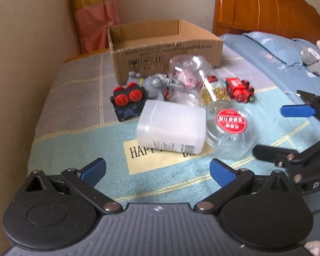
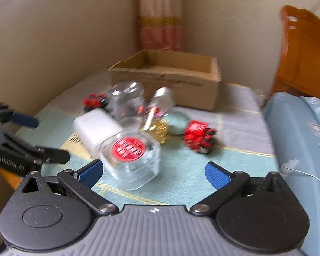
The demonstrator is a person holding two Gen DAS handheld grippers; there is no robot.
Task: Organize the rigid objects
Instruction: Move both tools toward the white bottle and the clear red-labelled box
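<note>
Left wrist view. Left gripper (image 1: 157, 171): blue-padded fingers spread wide, holding nothing, hovering low over a blue-green blanket (image 1: 74, 149) printed with "HAPPY". White translucent plastic container (image 1: 171, 129): lying on its side just ahead of the fingers, barcode label facing the camera. Clear square jar with red round label (image 1: 229, 128): lying just right of the white container, touching or nearly so. Black block toy with red wheels (image 1: 128, 101): left rear of the white container. Grey figure toy (image 1: 154, 85) and clear dome-shaped jar (image 1: 188, 72): clustered behind, jar tipped. Heap of small gold pieces (image 1: 213, 95): right of the dome jar. Red toy engine (image 1: 240, 89): right end of the cluster. Cardboard box (image 1: 166, 49): open, upright, behind the whole pile against the wall. Right gripper (image 1: 288, 130): enters from the right edge, fingers apart, empty.

Right wrist view, blurred. Right gripper (image 2: 153, 173): blue pads spread, nothing between them. Clear square jar (image 2: 131, 155): directly ahead, nearer the left pad. White container (image 2: 96, 128): behind it to the left. Red toy engine (image 2: 199, 136): right, apart from the jar. Cardboard box (image 2: 170, 81): at the rear. Left gripper (image 2: 47, 136): at the left edge, fingers parted.
</note>
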